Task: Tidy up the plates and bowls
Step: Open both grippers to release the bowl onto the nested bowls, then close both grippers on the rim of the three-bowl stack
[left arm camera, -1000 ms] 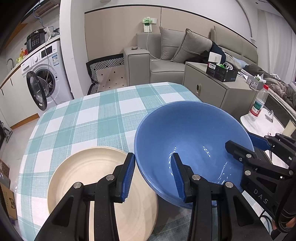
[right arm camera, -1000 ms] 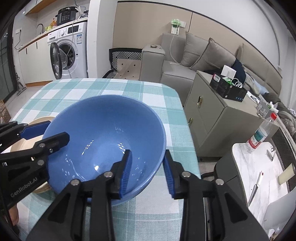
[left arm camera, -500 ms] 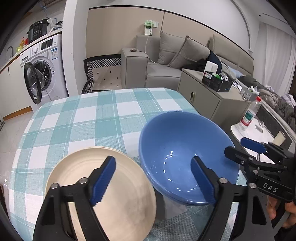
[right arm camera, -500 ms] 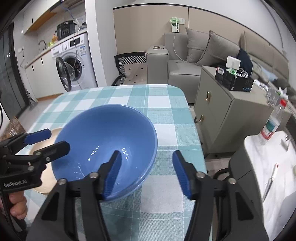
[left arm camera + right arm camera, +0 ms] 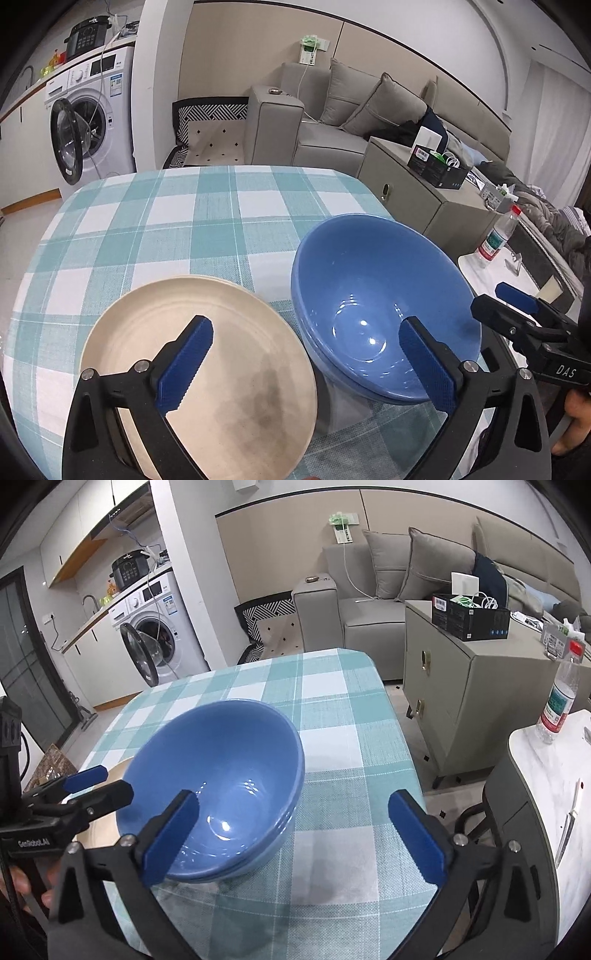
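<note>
A blue bowl [image 5: 373, 291] sits nested in another blue bowl on the checked tablecloth [image 5: 177, 229], right of a stack of cream plates [image 5: 207, 347]. My left gripper [image 5: 306, 373] is open and empty, raised above the plates and the bowl's left rim. In the right wrist view the blue bowl [image 5: 221, 771] lies left of centre and my right gripper [image 5: 295, 838] is open and empty above its right rim. The cream plate [image 5: 103, 823] is mostly hidden there behind the left gripper [image 5: 92, 786]. The right gripper [image 5: 517, 310] shows at the right edge of the left wrist view.
The table's right edge [image 5: 402, 760] drops off close to the bowls. A grey cabinet [image 5: 476, 686] and a white side table with a water bottle [image 5: 559, 698] stand to the right. A sofa [image 5: 332, 122] and a washing machine [image 5: 92, 122] are beyond the table.
Both grippers have opened wide, let go of the blue bowl's rim and pulled back and up. The bowl now rests in the lower blue bowl.
</note>
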{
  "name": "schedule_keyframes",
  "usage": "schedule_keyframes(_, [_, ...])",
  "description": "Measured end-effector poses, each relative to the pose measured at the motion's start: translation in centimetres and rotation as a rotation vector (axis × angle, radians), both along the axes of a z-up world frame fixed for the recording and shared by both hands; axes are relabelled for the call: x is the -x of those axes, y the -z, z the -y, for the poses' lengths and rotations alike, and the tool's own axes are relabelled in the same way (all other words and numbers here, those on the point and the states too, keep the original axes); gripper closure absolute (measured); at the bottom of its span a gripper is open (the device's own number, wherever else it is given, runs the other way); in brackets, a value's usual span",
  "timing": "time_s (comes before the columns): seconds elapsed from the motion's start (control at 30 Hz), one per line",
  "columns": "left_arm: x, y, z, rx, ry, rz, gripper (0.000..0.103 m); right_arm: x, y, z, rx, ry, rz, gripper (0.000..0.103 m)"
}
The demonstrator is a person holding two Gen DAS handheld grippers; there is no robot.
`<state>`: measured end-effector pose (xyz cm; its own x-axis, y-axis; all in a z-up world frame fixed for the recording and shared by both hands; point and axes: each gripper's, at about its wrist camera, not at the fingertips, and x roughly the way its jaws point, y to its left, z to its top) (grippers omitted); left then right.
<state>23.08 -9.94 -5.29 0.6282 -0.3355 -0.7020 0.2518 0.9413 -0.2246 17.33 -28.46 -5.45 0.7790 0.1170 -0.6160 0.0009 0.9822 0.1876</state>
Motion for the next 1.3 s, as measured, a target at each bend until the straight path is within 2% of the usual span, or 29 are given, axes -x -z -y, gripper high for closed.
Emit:
schedule_keyframes(0.13, [-0.3, 0.7, 0.5, -0.007, 0.004, -0.018, 0.0, 0.0, 0.3, 0.5, 0.015, 0.043, 0.015, 0.0])
schedule_keyframes(0.5, [-1.6, 2.0, 0.7, -0.002, -0.039, -0.064, 0.001, -1.1, 1.9, 1.5, -0.047, 0.051, -0.03, 0.0])
schedule_keyframes(0.6, [-2.0, 2.2, 0.5, 0.018, -0.041, -0.064, 0.001, -1.4, 2.4, 1.5, -0.071, 0.042, -0.046, 0.0])
schedule_keyframes(0.77, [-2.0, 2.3, 1.0, -0.006, -0.007, -0.058, 0.002, -1.7, 2.9, 0.8, -0.099, 0.003, -0.056, 0.001])
schedule_keyframes(0.83, [-2.0, 2.2, 1.1, -0.001, 0.004, -0.05, 0.007, -1.8, 3.2, 0.5, -0.101, -0.01, -0.061, 0.003])
schedule_keyframes(0.87, [-2.0, 2.2, 1.2, 0.0, 0.008, -0.046, 0.008, -1.9, 3.3, 0.3, -0.102, -0.018, -0.064, 0.008])
schedule_keyframes(1.0, [-2.0, 2.3, 1.4, 0.002, 0.019, -0.05, 0.024, -2.1, 3.7, -0.1, -0.107, -0.033, -0.069, 0.011])
schedule_keyframes(1.1, [-2.1, 2.6, 1.3, 0.011, 0.021, -0.059, 0.032, -2.1, 3.9, -0.1, -0.119, -0.038, -0.072, 0.018])
schedule_keyframes(1.23, [-2.1, 2.8, 1.3, 0.018, 0.025, -0.069, 0.041, -2.1, 3.9, -0.1, -0.131, -0.046, -0.066, 0.021])
schedule_keyframes(1.3, [-2.0, 2.8, 1.4, 0.018, 0.03, -0.071, 0.044, -2.1, 3.8, -0.1, -0.138, -0.053, -0.063, 0.032])
